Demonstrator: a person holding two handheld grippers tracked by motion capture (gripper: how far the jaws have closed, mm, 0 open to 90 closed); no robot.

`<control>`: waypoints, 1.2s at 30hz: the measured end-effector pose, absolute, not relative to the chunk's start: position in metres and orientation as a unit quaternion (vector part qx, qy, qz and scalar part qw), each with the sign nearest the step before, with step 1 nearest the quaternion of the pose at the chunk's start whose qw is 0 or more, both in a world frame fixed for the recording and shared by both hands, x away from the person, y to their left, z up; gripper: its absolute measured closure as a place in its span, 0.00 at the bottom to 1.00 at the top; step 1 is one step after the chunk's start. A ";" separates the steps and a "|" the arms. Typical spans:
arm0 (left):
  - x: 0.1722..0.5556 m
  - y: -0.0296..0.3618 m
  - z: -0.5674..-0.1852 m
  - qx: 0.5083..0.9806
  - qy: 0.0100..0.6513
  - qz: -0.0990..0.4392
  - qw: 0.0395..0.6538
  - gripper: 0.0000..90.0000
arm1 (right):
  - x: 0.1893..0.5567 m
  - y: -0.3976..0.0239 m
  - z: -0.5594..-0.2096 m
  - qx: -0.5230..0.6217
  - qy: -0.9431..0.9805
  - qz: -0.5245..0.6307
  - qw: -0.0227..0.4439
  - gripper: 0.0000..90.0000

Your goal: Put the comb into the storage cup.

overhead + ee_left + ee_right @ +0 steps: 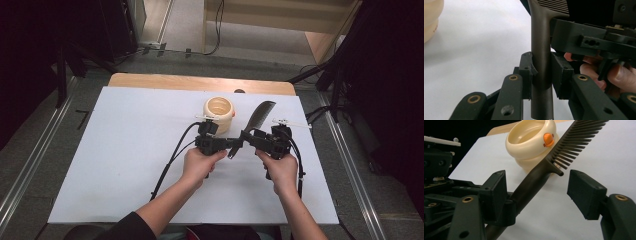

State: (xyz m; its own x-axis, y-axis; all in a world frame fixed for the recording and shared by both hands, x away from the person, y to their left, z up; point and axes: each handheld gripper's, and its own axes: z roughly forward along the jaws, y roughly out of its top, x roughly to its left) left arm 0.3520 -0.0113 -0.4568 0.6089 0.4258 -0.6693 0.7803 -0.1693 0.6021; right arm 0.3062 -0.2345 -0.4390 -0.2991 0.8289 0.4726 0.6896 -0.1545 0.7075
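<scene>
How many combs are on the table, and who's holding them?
1. The dark comb is held up over the white table, right beside the cream duck cup. The left gripper pinches its handle; the right gripper is open around it.

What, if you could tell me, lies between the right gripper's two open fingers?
In the right gripper view, the dark comb passes between the fingers, its handle beside the left one; white table lies behind.

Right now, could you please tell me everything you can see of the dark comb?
The comb is dark brown-black, apparently matte plastic, with a round handle and one row of fine teeth. It is held above the white table, teeth end pointing away toward the cream container. The left gripper is clamped on its handle; the right gripper has its jaws open around the handle, apparently clear of it.
</scene>
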 end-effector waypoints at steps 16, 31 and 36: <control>0.351 -0.013 -0.458 0.743 0.398 -0.177 0.509 0.81 | 0.318 -0.221 -0.443 0.610 0.641 0.463 0.056 0.54; 0.350 -0.015 -0.460 0.743 0.397 -0.177 0.509 0.81 | 0.321 -0.224 -0.442 0.635 0.613 0.470 0.018 0.68; 0.351 -0.016 -0.461 0.744 0.396 -0.180 0.508 0.81 | 0.322 -0.225 -0.442 0.640 0.606 0.471 0.006 0.70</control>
